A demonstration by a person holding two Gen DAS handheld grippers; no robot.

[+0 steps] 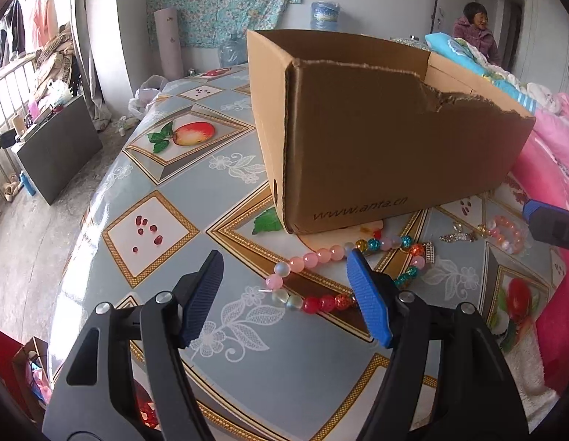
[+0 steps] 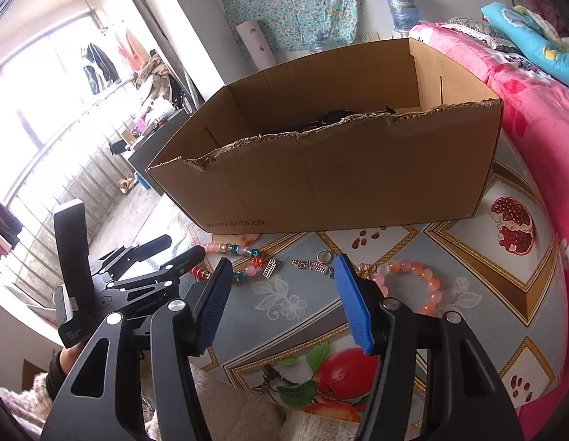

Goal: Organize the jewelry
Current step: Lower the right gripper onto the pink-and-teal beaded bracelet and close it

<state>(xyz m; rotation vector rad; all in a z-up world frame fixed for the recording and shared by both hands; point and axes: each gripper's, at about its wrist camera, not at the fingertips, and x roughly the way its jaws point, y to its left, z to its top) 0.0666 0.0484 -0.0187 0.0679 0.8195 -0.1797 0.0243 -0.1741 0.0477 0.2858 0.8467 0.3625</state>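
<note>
Jewelry lies on the worktop (image 1: 247, 367) just near of the cardboard box (image 1: 376, 154): a multicolored bead strand (image 1: 313, 257), partly hidden by the left gripper (image 1: 284, 297), and a pink bracelet (image 2: 420, 283) behind the right gripper (image 2: 284, 294). Both grippers' fingers are spread, holding nothing. Dark box contents are unclear.

Black hand-held gripper (image 1: 286, 257) arms, silver screws, blue ribbed pads (image 1: 368, 299).

A big window (image 2: 38, 117) with bars lets in bright light. Clothes (image 2: 97, 62) hang on a rack beside it. The walls (image 1: 133, 18) are white and the floor (image 1: 31, 228) is grey. A flowery cloth (image 1: 225, 0) hangs on the far wall. A pink bed (image 2: 534, 117) stands at the right.
</note>
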